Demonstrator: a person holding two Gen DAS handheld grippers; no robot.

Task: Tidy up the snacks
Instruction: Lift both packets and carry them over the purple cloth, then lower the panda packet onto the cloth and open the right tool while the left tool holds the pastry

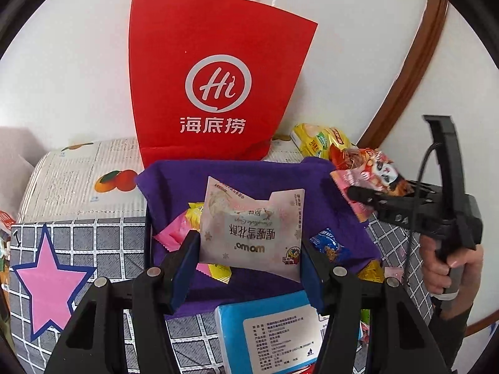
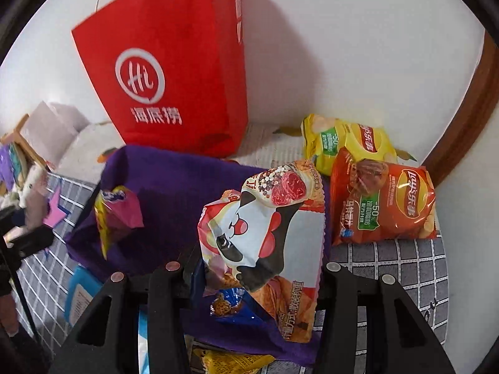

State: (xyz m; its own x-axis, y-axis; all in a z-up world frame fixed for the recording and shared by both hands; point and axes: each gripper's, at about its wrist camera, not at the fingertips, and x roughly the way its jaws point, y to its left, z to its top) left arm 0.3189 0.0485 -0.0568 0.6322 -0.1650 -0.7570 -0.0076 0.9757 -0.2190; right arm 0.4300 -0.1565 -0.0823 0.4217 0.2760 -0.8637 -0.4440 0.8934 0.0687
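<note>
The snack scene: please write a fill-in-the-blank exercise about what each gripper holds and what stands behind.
1. The left gripper holds a pale pink ____.
2. The right gripper holds the panda snack bag over the ____ cloth.
3. The paper bag by the wall is ____.

Missing words: packet, purple, red

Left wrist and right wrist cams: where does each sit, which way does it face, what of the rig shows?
Left wrist: on the left gripper, facing the wall over the purple basket; its fingers clamp a pink-white snack pack; right gripper and the person's hand show at right.
Right wrist: on the right gripper, same heading; fingers clamp the cartoon-face bag.
Shared: red paper bag, basket, cartoon-face bag.
</note>
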